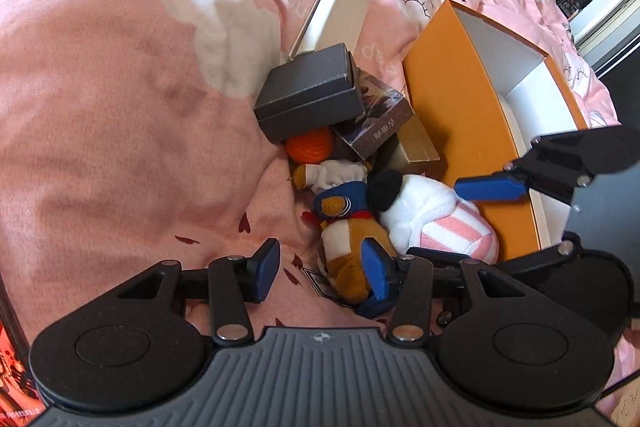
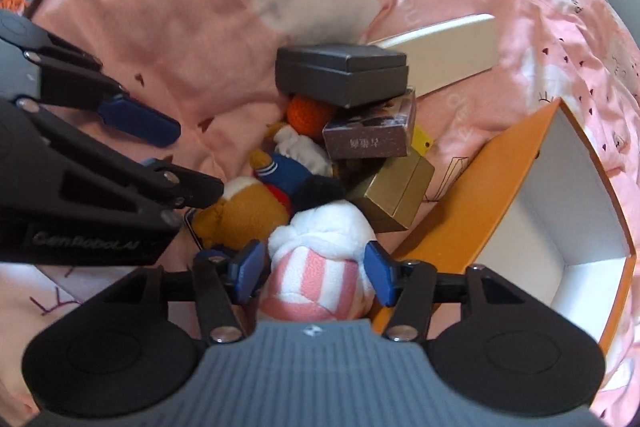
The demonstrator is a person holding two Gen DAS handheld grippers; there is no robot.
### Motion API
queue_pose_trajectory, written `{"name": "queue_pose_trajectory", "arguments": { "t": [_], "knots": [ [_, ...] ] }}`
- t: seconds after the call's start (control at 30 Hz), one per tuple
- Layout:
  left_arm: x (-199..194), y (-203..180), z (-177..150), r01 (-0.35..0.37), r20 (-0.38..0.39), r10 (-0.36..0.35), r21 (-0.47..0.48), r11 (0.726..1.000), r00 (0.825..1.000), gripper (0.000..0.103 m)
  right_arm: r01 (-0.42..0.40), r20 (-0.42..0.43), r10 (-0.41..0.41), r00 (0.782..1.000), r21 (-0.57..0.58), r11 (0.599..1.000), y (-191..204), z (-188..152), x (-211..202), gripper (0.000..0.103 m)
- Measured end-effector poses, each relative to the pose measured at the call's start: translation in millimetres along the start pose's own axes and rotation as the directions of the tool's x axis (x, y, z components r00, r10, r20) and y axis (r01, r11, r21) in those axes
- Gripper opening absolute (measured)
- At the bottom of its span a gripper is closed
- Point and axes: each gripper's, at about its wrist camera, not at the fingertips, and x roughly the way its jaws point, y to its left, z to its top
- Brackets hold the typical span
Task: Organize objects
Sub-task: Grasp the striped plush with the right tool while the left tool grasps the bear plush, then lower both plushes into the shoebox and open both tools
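Open orange cardboard box (image 2: 472,195) w/ white interior, mostly bare, touches toy pile's right edge. R gripper (image 2: 316,269) jaws apart, straddling pink-striped white plush (image 2: 316,279) (contact unclear). L gripper (image 1: 322,269) parted beside brown bear plush (image 1: 352,247). Dark grey lidded box (image 1: 308,95) tops pile; pink quilt (image 1: 120,107) leftward clear.

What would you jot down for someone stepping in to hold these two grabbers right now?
Left gripper: open over the brown plush, gripping nothing.
Right gripper: jaws straddle the pink-striped plush; pads look just off it, so treat it as not gripped.
Pile on the pink blanket: dark grey box on top, orange ball, patterned box and gold box beneath.
Orange box beside the pile is empty.
Done: nothing packed. Left: everything.
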Motion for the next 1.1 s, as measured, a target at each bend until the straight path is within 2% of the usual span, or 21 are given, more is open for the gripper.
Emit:
{"name": "queue_pose_trajectory", "arguments": {
  "t": [0.3, 0.53, 0.67, 0.83, 0.93, 1.1],
  "knots": [
    [-1.2, 10.7, -1.5, 0.044, 0.0, -0.044, -0.004, 0.999, 0.999, 0.055, 0.028, -0.155, -0.042, 0.987, -0.088, 0.996, 5.1, 20.6, 32.8, 0.065],
    [-2.4, 16.0, -0.1, 0.078, -0.004, -0.078, -0.02, 0.997, 0.997, 0.055, 0.025, -0.157, -0.042, 0.987, -0.108, 0.994, 5.3, 20.7, 23.6, 0.06],
    [-3.3, 18.9, 1.7, 0.109, -0.006, -0.11, -0.028, 0.994, 0.994, 0.055, 0.015, -0.098, -0.022, 0.995, -0.063, 0.998, -0.1, 12.9, 1.0, 0.059],
    [-3.1, 24.5, 7.0, 0.154, -0.014, -0.155, -0.065, 0.986, 0.988, 0.056, -0.015, 0.032, 0.013, 0.999, 0.054, 0.998, -23.4, 4.1, -43.8, 0.059],
    [2.0, 23.8, 11.3, 0.168, -0.027, -0.171, -0.084, 0.982, 0.985, 0.061, -0.045, 0.131, 0.027, 0.991, 0.137, 0.99, -39.1, -6.1, -73.0, 0.059],
    [20.0, 16.3, 17.8, 0.153, -0.059, -0.16, -0.113, 0.982, 0.985, 0.068, -0.097, 0.296, 0.013, 0.955, 0.271, 0.958, -69.1, -28.8, -116.4, 0.059]
  ]
}}
